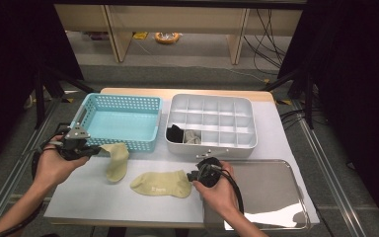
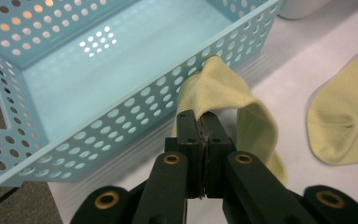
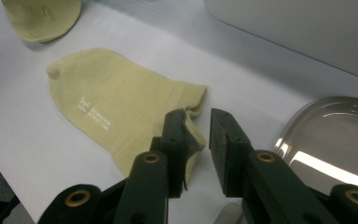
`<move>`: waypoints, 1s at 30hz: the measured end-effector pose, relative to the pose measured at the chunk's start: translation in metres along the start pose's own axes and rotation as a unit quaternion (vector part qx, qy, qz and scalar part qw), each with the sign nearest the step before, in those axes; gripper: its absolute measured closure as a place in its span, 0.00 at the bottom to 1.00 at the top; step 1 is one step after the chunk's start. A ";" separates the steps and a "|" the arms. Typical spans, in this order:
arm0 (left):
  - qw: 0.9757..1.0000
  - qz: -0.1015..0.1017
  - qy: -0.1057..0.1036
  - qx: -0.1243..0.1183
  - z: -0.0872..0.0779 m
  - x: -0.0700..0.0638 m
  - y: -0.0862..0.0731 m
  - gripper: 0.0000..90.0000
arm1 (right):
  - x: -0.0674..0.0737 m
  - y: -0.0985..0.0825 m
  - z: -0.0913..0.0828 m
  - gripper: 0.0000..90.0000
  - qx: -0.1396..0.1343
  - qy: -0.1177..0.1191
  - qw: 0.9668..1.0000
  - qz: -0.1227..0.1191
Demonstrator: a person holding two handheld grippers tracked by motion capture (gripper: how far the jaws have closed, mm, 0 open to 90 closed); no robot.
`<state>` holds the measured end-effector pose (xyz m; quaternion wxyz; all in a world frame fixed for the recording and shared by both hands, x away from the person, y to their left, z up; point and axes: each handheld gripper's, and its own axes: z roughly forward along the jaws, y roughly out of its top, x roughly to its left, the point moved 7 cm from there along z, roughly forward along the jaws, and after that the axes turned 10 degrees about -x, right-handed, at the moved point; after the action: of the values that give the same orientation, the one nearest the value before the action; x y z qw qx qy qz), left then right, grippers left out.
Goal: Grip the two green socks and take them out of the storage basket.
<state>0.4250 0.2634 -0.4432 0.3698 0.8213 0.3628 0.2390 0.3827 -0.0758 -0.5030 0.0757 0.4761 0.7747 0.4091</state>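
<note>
Left gripper [image 2: 199, 122], jaws pinched on one end of a pale yellow sock [image 2: 223, 98], holds it raised just in front of the blue basket's [image 1: 121, 118] near wall; the sock's length hangs downward. Right gripper [image 3: 196, 122], jaws narrowly parted, straddles the cuff of a second sock [image 3: 116, 112] lying flat, long axis pointing away toward the basket. The right gripper view shows the cuff edge between unpressed pads; the high view hides this.

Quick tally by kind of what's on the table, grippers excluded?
Yellow socks: 2, one held by the left gripper, one flat by the right gripper
Blue perforated basket: 1
White divided organizer: 1, with dark and grey items in it
Metal tray: 1
Total: 5
</note>
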 end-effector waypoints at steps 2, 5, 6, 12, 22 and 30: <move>1.000 0.002 0.002 -0.007 -0.001 -0.002 0.002 0.98 | 0.000 0.000 0.000 0.84 -0.001 0.000 1.000 0.001; 1.000 0.007 -0.002 -0.017 -0.003 -0.008 0.005 0.98 | 0.000 0.000 -0.001 0.84 0.000 -0.002 1.000 -0.002; 1.000 0.015 -0.007 -0.017 -0.003 -0.011 0.006 0.98 | 0.000 0.001 -0.001 0.84 -0.002 -0.007 1.000 -0.001; 0.998 0.050 -0.027 -0.037 0.003 -0.034 0.016 0.98 | 0.004 0.002 0.000 0.84 -0.011 -0.002 1.000 0.003; 0.993 0.087 -0.068 -0.028 0.017 -0.077 0.024 0.97 | 0.004 0.003 0.000 0.84 -0.013 -0.001 1.000 -0.001; 0.989 0.107 -0.103 -0.025 0.033 -0.116 0.025 0.97 | 0.004 0.003 -0.001 0.84 -0.012 -0.001 1.000 0.005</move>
<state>0.3848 0.1480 -0.4587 0.3978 0.8662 0.2267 0.2001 0.3820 -0.0726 -0.4991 0.0799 0.4794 0.7674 0.4181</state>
